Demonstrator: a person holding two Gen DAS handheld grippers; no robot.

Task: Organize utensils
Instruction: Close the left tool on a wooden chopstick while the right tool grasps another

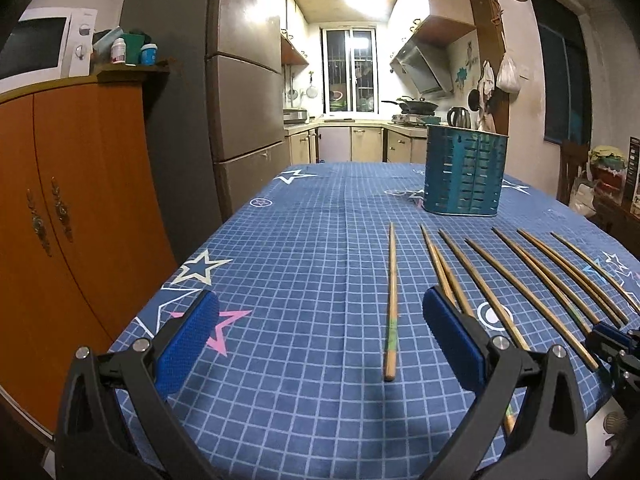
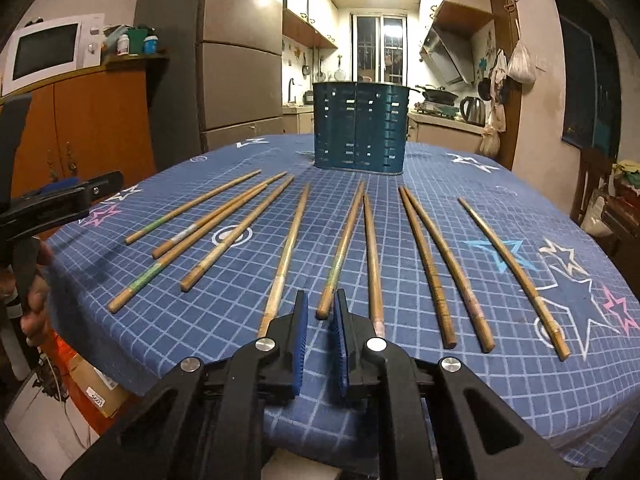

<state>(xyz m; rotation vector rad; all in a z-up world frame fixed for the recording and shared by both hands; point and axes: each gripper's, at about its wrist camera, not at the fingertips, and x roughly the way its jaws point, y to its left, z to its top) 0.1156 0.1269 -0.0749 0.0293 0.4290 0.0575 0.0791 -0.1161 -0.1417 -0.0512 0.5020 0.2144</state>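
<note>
ITEM: chopsticks (image 2: 344,248), approx. ten, wooden, fanned flat on tablecloth (image 2: 500,380); none yet in holder.
LANDMARK: blue slotted holder (image 2: 360,130), upright, far side of cloth.
AXIS: every stick runs lengthwise from near edge toward holder, thin tips toward it, butts near.
R gripper (image 2: 321,316): jaws nearly clenched, narrow gap, nothing in it; the butt of the middle stick lies on the cloth just ahead of the tips, on the holder side.
L gripper (image 1: 320,332): released, wide; leftmost stick (image 1: 392,300) lies on the cloth between pads, untouched.
NEARER: judged R, for middle stick.

L tool (image 1: 320,340) wide; R tool (image 2: 322,344) near-closed, empty.
</note>
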